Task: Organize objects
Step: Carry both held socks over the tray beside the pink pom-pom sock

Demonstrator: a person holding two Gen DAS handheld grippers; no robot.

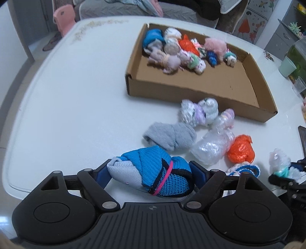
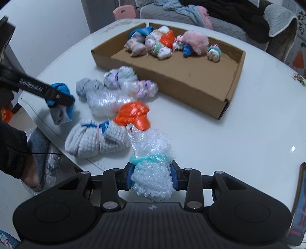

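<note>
Left wrist: your left claw (image 1: 151,177) grips the blue sock bundle (image 1: 153,170) short of the cardboard box (image 1: 191,90), roughly ten bundles inside, several outside; right wrist: your right claw (image 2: 152,176) clamps the bubble-wrap bundle (image 2: 153,168), likewise unboxed.

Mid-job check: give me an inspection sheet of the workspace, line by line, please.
Surface: white table, glossy.
Job's things: cardboard box holding bundles along its far side; gray sock roll, clear plastic bundle, orange bag, white sock roll loose on the table.
Clutter: green cup at the table edge.
Grippers: left claw shut on blue sock bundle; right claw shut on bubble wrap bundle.
Cables: thin black wire below the table edge.
Surroundings: sofa, pink chair.
</note>
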